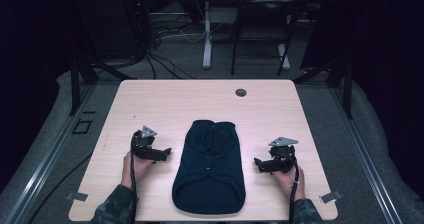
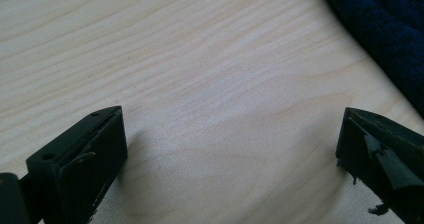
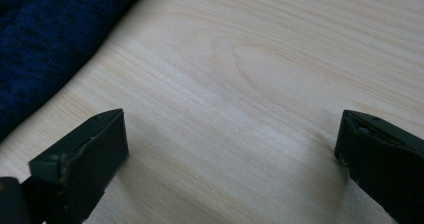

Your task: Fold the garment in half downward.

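Dark blue sweater (image 1: 209, 168) flat on table (image 1: 165, 99), midway between both grippers. Left gripper (image 1: 161, 154) and right gripper (image 1: 260, 165) beside it, jaws spread wide, pinching nothing, touching no cloth.

**Both grippers held low, jaws wide**

The left gripper (image 1: 162, 153) is held in the left hand (image 1: 135, 166) at the near left, its jaws pointed right and set wide apart with nothing between them. The right gripper (image 1: 258, 164) is held in the right hand (image 1: 286, 176) at the near right, jaws pointed left, likewise spread wide and empty. Both forearms are brought in from the near edge, in patterned sleeves. A cable is trailed back along each wrist.
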### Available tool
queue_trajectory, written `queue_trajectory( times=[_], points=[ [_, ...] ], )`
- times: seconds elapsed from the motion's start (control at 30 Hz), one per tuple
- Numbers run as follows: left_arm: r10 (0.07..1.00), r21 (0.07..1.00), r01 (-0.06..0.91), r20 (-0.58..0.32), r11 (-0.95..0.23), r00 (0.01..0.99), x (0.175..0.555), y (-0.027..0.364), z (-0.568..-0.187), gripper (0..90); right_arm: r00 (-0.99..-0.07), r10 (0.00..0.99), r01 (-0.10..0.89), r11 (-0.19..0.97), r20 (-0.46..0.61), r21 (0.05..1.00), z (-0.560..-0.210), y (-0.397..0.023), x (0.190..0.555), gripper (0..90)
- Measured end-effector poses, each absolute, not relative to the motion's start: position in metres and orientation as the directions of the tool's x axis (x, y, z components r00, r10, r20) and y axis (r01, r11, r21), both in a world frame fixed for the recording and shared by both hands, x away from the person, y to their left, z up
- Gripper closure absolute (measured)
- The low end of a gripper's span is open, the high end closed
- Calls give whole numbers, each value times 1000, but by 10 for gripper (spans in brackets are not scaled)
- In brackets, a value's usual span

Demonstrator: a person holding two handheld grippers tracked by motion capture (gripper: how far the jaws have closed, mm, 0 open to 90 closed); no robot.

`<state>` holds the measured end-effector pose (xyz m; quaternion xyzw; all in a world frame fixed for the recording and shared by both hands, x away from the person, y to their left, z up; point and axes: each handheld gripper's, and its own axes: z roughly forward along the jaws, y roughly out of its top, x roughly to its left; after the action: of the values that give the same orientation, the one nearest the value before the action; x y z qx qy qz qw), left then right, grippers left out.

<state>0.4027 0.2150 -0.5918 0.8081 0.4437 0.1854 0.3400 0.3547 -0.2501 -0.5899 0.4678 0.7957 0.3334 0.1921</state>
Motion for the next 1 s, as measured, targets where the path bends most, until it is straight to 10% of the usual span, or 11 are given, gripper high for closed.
queue_trajectory(
  times=[1.0],
  points=[
    [819,716,568,9,-406,574,405,201,-586,36,-472,881,654,335,19,678,-586,-249,359,0]
  ],
)
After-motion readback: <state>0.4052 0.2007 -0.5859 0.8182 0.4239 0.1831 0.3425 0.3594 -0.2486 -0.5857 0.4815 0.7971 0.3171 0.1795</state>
